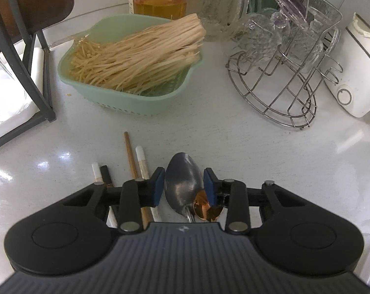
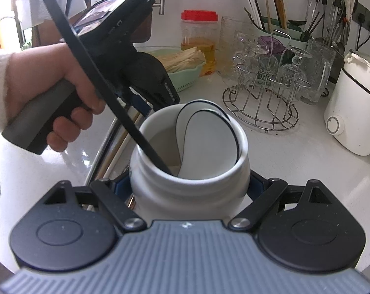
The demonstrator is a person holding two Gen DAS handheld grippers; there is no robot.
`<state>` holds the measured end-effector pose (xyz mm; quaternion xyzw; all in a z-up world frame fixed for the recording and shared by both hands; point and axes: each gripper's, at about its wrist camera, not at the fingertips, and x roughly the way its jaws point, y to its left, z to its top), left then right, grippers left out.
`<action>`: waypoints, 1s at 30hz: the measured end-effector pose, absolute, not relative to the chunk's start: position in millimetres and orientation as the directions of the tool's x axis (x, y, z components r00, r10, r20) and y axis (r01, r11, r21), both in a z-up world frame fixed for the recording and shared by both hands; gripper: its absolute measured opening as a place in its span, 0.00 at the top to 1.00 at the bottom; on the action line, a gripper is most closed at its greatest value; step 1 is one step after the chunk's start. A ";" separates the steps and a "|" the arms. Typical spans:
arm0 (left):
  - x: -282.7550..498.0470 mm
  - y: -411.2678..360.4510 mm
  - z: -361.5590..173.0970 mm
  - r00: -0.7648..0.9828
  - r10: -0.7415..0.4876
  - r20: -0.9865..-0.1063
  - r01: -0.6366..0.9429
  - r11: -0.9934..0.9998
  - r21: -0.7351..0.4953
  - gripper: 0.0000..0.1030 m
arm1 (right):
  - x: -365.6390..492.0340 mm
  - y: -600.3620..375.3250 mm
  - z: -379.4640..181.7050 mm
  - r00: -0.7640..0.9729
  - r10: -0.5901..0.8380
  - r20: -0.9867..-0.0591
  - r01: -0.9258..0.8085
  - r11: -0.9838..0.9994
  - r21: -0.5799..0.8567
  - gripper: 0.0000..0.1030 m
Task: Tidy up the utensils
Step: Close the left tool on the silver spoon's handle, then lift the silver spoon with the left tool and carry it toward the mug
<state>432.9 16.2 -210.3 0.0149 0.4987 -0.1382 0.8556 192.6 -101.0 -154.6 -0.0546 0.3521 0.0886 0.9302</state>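
The left claw (image 1: 184, 186) stands half open around the silver spoon (image 1: 182, 183) on the counter (image 1: 234, 142), chopsticks (image 1: 133, 156) just beside. The right claw (image 2: 189, 188) holds the white jar (image 2: 192, 181).

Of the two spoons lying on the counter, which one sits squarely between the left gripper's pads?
The large silver spoon; the small copper spoon lies off-centre beside the left gripper's right pad.

Glossy white desk (image 1: 234, 132); polished metal spoon (image 1: 182, 183) beside a coppery, mirror-bright one (image 1: 208, 208). At ten o'clock, probably wooden chopsticks (image 1: 131, 152). Smooth glazed ceramic jar (image 2: 192, 183); wire metal rack (image 1: 275, 93).
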 end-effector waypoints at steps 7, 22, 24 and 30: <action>430.3 22.2 -207.2 0.479 -0.229 -0.847 0.239 0.963 -0.125 0.62 | 194.4 -100.7 -154.5 0.732 0.123 -0.670 -0.199 0.979 -0.038 0.11; 397.2 35.4 -148.2 0.568 -0.270 -0.778 0.229 0.959 -0.166 0.63 | 198.3 -100.3 -155.2 0.731 0.118 -0.672 -0.191 0.981 -0.035 0.11; 390.6 37.7 -140.5 0.581 -0.267 -0.769 0.222 0.961 -0.165 0.63 | 198.5 -100.9 -155.0 0.728 0.121 -0.675 -0.196 0.980 -0.036 0.11; 368.4 40.2 -121.6 0.615 -0.243 -0.750 0.186 0.969 -0.161 0.63 | 201.7 -101.2 -153.5 0.712 0.127 -0.691 -0.210 0.977 -0.037 0.11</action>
